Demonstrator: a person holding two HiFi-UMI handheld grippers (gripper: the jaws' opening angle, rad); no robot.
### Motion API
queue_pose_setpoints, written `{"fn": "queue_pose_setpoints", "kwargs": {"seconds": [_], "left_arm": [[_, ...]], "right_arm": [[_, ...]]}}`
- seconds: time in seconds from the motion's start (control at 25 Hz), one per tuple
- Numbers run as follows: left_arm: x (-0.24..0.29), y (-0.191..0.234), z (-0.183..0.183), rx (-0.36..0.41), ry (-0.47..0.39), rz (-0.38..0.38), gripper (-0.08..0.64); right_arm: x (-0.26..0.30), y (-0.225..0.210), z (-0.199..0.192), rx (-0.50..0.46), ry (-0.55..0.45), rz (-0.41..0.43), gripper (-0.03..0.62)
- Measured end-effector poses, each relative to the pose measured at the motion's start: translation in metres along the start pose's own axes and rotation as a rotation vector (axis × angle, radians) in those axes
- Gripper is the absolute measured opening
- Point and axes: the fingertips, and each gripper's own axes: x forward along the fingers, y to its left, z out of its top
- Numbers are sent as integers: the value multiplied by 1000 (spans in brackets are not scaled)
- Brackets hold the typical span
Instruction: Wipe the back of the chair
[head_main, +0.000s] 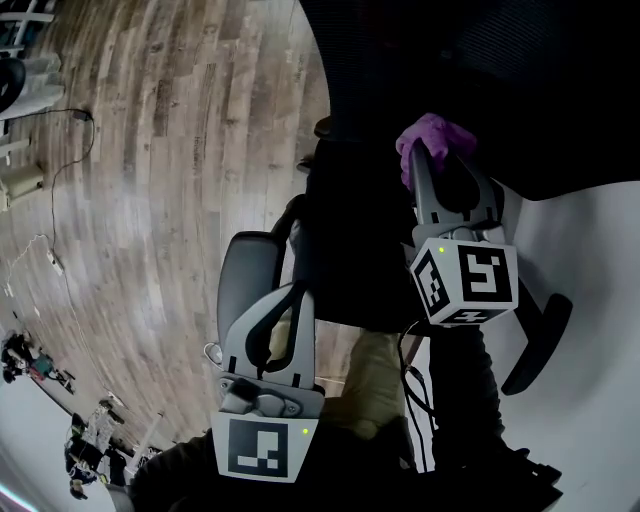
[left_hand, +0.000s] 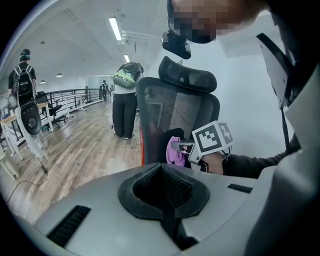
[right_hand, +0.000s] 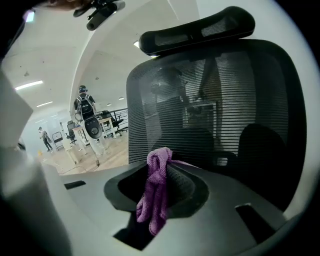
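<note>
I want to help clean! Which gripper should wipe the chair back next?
Right. The right gripper pinches the purple cloth close to the chair back; the left gripper is shut on nothing.

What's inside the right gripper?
A purple cloth, pinched in the right gripper, which faces the chair's mesh back. Whether the cloth touches the mesh is covered by the gripper itself.

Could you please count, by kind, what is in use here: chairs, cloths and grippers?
Mesh chair: 1
Purple cloth: 1
Grippers: 2, the left gripper and the right gripper
Total: 4
</note>
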Motion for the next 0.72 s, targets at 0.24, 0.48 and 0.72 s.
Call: {"fn": "queue_pose_setpoints", "kwargs": {"seconds": [0.24,0.48,0.72], "left_arm": [[-14,27,-5,-26,-6,30,6],[-24,63,-2,-64,-25,66,6],[-50,105,-2,-115,-48,117,6]], "right_arm": [[15,39,-2,-16,13,45,89],[41,86,-1,-35,36,107,89],[61,161,12,-70,45,210,89]]}}
